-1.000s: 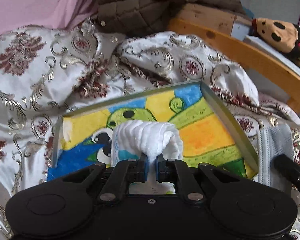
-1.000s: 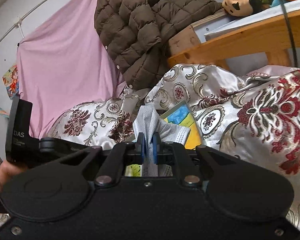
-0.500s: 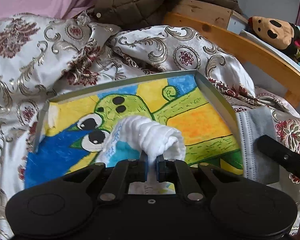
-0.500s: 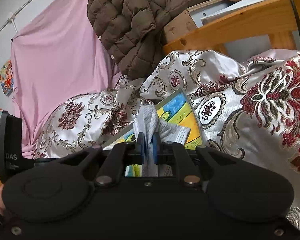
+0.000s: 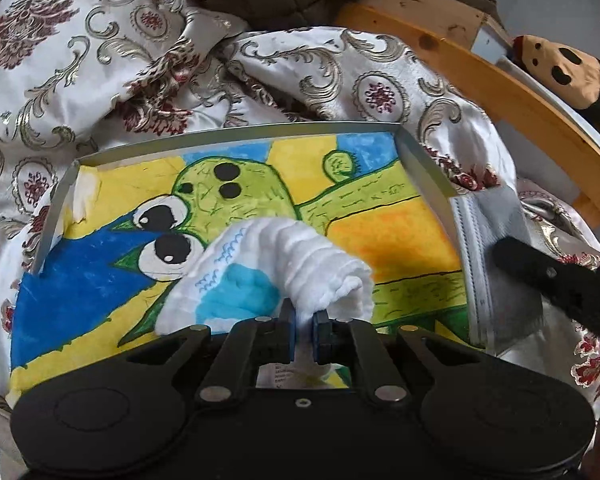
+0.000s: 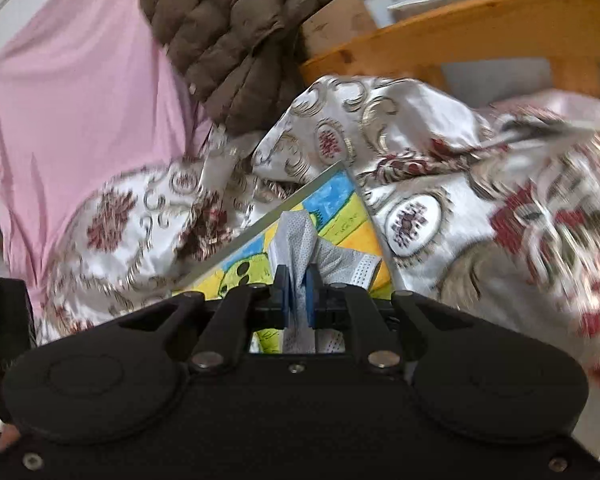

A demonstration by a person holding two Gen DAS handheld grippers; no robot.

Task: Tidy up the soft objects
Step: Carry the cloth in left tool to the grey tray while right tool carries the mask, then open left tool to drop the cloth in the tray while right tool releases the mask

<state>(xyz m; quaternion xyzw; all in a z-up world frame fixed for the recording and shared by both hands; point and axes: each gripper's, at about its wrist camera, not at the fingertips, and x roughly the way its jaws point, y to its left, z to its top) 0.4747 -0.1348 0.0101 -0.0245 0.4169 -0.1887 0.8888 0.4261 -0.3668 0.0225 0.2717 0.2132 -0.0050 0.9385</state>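
Left wrist: diaper [image 5: 284,256] inside tray rim [image 5: 236,130].

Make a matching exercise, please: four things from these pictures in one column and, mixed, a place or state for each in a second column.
Things
1. white cloth
2. grey face mask
3. painted tray
4. plush toy

Places or states
A. lies on the patterned bedspread
B. pinched in the left gripper
C. sits beyond the wooden bed rail
D. pinched in the right gripper

Pairs: 1-B, 2-D, 3-A, 4-C
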